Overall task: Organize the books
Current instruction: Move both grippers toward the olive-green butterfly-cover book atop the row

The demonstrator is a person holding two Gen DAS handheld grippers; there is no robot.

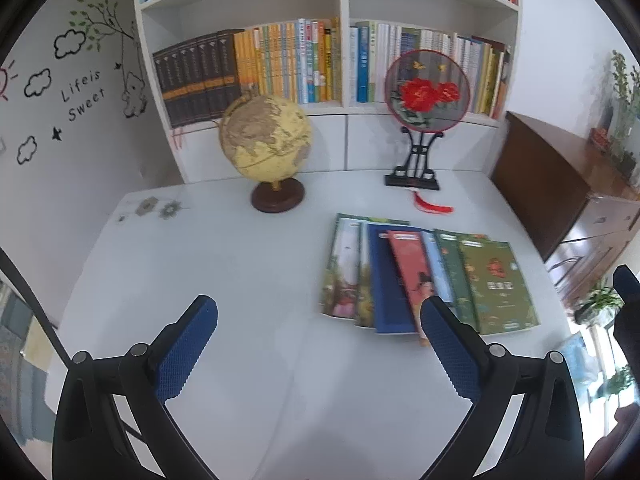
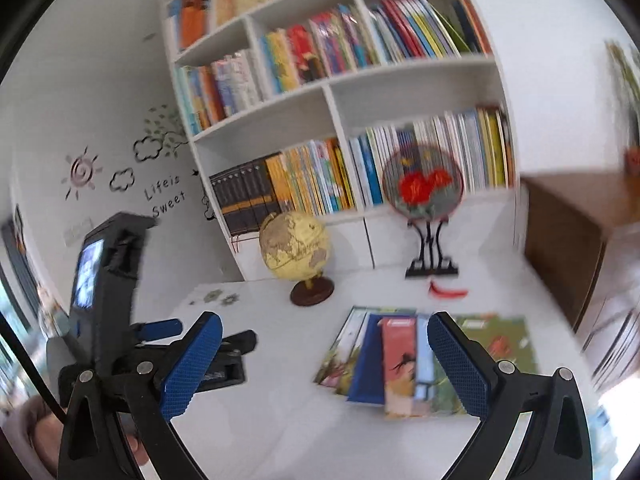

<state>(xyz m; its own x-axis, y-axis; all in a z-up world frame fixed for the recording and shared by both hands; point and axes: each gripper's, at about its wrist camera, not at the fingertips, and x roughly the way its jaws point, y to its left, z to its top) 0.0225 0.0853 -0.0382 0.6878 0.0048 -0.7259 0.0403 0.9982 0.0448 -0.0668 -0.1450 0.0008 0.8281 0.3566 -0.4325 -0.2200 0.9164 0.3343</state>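
Thin picture books (image 1: 424,276) lie fanned and overlapping on the white desk (image 1: 240,272), right of the globe (image 1: 266,138). Left gripper (image 1: 320,344) and right gripper (image 2: 324,364) both hover spread wide, empty. Risk: slick covers may slide apart or drag neighbours when pinched. Behind, a packed white bookshelf (image 1: 344,40) and an embroidered fan (image 1: 426,90).

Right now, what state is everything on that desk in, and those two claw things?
Left gripper: open, empty, above the table.
Right gripper: open, empty.
Books: lying flat, fanned, overlapping.
Globe: upright on its base.
Round fan: upright in its stand.
Shelf books: standing upright.
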